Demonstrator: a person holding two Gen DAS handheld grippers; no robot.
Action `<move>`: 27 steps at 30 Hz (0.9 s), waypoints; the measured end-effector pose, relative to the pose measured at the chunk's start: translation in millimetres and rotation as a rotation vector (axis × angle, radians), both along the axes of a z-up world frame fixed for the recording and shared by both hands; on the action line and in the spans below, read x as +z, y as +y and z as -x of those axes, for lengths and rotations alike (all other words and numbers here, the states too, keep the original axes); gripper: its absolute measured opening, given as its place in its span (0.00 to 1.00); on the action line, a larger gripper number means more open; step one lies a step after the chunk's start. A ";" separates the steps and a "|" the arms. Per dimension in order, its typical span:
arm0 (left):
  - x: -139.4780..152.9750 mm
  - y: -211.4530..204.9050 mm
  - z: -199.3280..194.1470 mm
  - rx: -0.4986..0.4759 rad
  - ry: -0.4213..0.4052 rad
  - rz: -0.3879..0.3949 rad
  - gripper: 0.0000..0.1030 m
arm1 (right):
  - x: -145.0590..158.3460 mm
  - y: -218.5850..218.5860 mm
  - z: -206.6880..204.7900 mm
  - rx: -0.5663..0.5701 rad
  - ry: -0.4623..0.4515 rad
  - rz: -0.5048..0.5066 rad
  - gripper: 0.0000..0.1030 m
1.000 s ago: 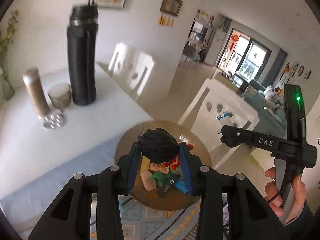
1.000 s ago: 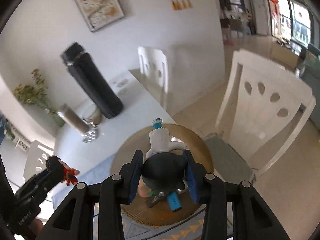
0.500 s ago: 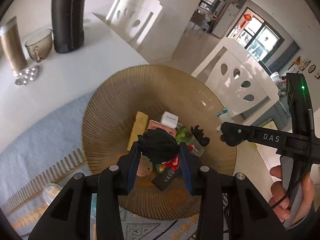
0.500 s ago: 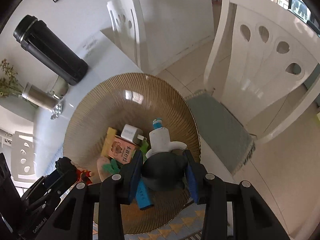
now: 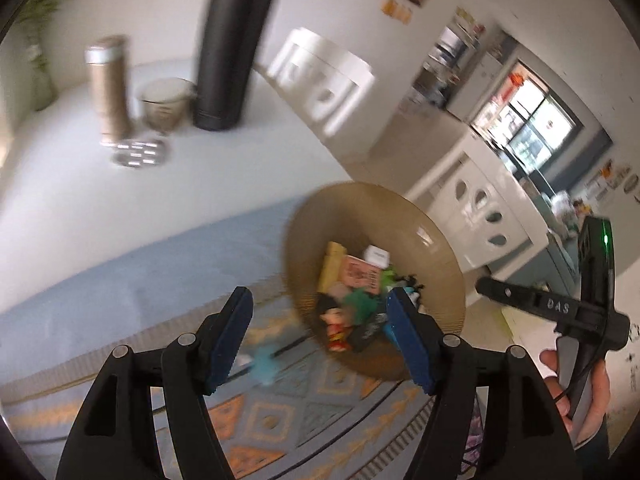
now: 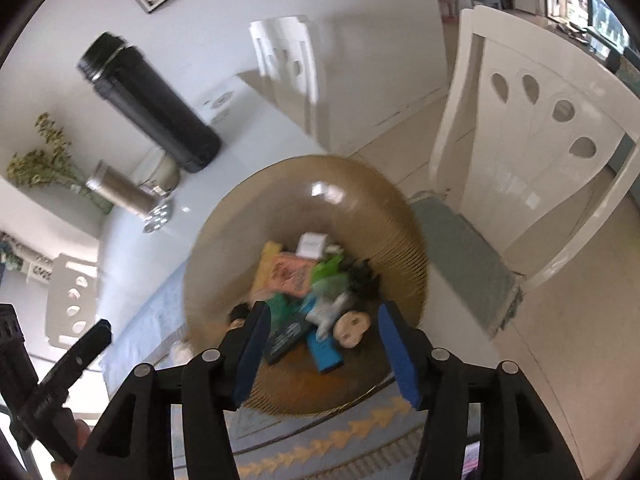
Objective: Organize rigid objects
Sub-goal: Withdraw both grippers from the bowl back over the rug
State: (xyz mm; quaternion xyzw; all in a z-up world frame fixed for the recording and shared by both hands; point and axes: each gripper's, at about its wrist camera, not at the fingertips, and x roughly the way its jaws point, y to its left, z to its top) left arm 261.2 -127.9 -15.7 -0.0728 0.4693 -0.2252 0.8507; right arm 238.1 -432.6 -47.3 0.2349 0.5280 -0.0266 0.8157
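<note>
A ribbed brown bowl [image 5: 434, 248] [image 6: 256, 216] on the table holds several small items: a pink box [image 5: 360, 276] [image 6: 290, 276], a white cube [image 6: 312, 244], a black-haired red figurine [image 5: 336, 326], a second figurine with a pale face [image 6: 352, 326], a blue stick [image 6: 324, 350] and a black card [image 6: 286, 338]. My left gripper [image 5: 318, 334] is open and empty, above the bowl's near left side. My right gripper [image 6: 320, 350] is open and empty, over the bowl's near edge.
A tall black flask [image 5: 230, 44] [image 6: 150, 104], a metal tumbler [image 5: 110, 88], a cup [image 5: 164, 102] and a small silver dish [image 5: 138, 154] stand at the table's far side. White chairs [image 6: 532, 140] stand beyond the edge. A patterned mat [image 5: 280, 408] lies under me.
Both grippers have opened and let go of their figurines, which now lie in the bowl. Both have pulled back and up from the bowl.
</note>
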 end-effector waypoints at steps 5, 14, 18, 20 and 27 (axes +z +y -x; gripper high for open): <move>24.3 53.2 23.9 0.084 -0.047 -0.013 0.66 | 15.2 37.8 15.9 0.056 -0.027 -0.010 0.58; 33.7 93.9 76.8 0.123 -0.073 -0.018 0.66 | 11.0 127.7 55.2 0.162 -0.001 -0.081 0.63; 7.0 105.1 104.5 0.118 -0.014 -0.055 0.67 | -16.5 183.4 80.2 0.250 0.083 -0.118 0.63; -11.9 112.7 116.9 0.127 0.035 -0.069 0.67 | -33.7 211.2 94.4 0.304 0.136 -0.120 0.63; -56.0 138.4 137.4 0.186 0.147 -0.101 0.67 | -72.3 252.5 115.4 0.410 0.266 -0.095 0.62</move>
